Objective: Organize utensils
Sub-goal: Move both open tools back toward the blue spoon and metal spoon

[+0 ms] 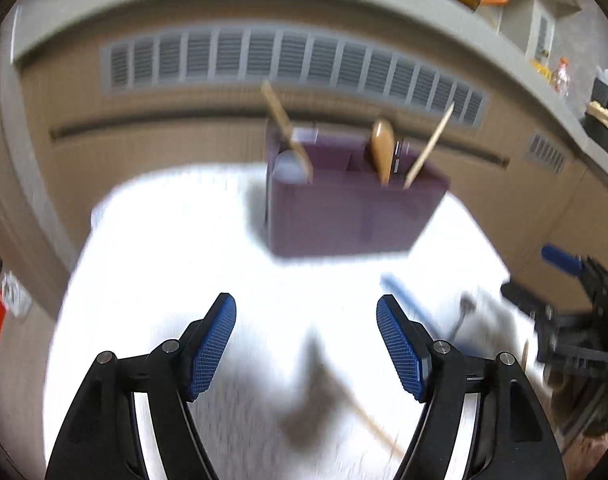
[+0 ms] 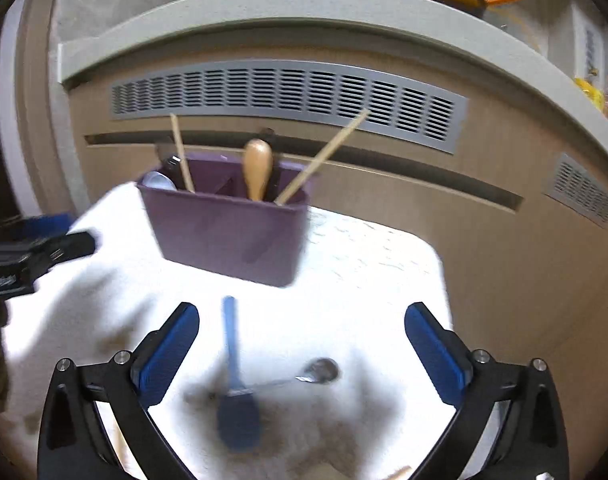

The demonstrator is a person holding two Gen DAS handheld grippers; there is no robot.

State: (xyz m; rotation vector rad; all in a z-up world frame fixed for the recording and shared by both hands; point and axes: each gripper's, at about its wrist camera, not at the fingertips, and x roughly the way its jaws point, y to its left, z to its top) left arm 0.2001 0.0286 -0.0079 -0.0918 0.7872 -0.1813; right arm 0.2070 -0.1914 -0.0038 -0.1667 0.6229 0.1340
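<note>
A purple utensil holder stands on a white-covered table. It holds a wooden spoon, two wooden sticks and a white spoon. A blue spatula and a metal spoon lie on the cloth between and below my right gripper's open, empty fingers. My left gripper is open and empty above the cloth; a wooden stick lies below it. The blue spatula shows to its right.
A beige cabinet wall with grey vent grilles stands behind the table. A grey counter above carries clutter. The other gripper shows at the right edge of the left wrist view and at the left edge of the right wrist view.
</note>
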